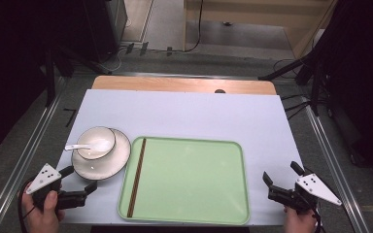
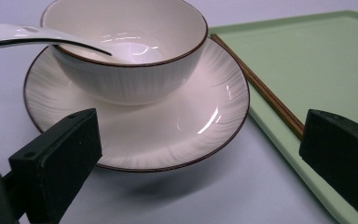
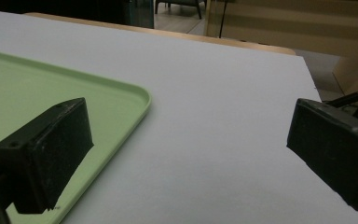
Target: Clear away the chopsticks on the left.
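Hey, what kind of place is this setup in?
Probably a lab or recording studio set up as a dining spot: a covered table framed by metal rails, tripod stands beside it, cables on the floor.

We see pair of dark brown wooden chopsticks (image 1: 137, 177), side by side, pointing away from us. We note white sheet (image 1: 184, 114) over light wooden tabletop (image 1: 175, 84). Beyond far edge, thin black cable (image 1: 200, 24) on grey floor (image 1: 170, 19).

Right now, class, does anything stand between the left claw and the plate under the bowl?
Nothing visible does. The left claw stands open just short of the plate, with bare table between them.
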Available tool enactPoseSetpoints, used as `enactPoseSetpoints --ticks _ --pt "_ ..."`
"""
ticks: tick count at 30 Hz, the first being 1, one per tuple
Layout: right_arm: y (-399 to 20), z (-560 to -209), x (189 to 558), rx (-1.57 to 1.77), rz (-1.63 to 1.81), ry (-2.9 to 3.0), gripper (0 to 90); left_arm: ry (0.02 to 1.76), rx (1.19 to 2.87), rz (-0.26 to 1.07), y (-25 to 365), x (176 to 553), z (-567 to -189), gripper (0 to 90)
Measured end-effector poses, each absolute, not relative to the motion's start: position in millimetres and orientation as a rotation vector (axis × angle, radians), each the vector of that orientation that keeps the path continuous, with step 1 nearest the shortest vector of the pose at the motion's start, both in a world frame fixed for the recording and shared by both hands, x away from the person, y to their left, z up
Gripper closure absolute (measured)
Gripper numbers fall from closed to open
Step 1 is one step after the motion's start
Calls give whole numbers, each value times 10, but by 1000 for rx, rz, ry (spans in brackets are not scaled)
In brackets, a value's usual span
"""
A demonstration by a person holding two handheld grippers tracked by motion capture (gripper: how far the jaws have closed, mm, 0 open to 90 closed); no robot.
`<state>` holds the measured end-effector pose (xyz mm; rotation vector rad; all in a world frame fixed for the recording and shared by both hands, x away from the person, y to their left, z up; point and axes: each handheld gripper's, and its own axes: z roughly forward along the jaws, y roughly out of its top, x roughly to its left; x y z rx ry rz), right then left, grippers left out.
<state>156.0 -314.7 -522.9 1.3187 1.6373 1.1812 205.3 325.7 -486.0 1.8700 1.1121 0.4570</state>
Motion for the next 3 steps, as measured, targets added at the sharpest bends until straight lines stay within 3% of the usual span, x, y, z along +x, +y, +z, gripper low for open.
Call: enactPoseSetpoints --ticks 3 --pt "-3141 -5219 1569 1305 1155 1638 0 1112 1864 449 3286 2068 -4873 0"
